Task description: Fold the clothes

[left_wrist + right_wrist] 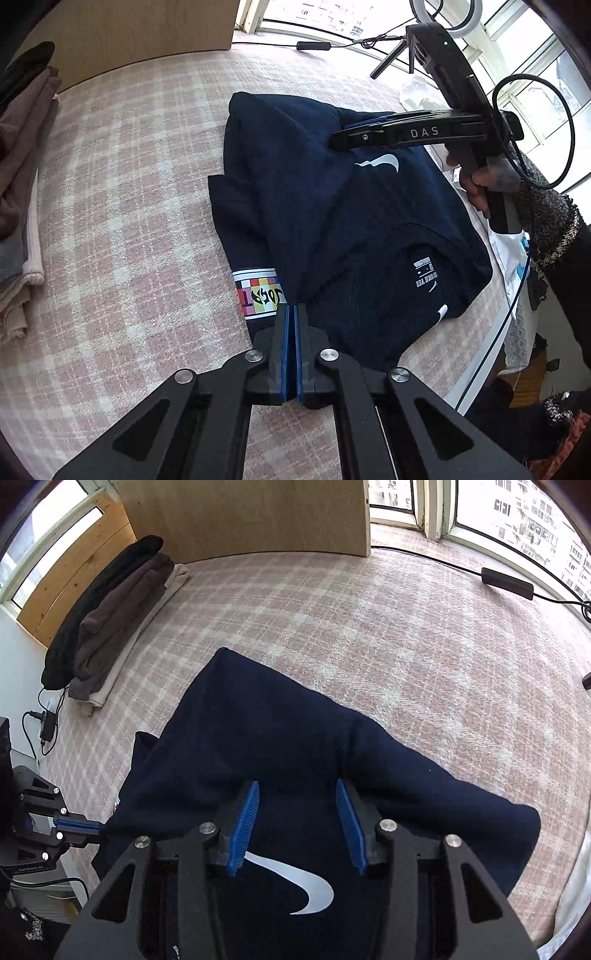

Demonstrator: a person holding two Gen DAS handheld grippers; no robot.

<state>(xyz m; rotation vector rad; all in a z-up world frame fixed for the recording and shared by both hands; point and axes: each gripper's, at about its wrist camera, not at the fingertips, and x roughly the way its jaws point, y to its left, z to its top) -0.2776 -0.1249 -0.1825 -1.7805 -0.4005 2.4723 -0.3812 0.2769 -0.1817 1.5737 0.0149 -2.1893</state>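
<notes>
Left wrist view shows the navy T-shirt (332, 221) lying partly folded on the plaid bed (129, 184), left tongs (292, 314) pinched on its near hem, seemingly to anchor it, while right tongs (297, 823) hover wide above.
</notes>
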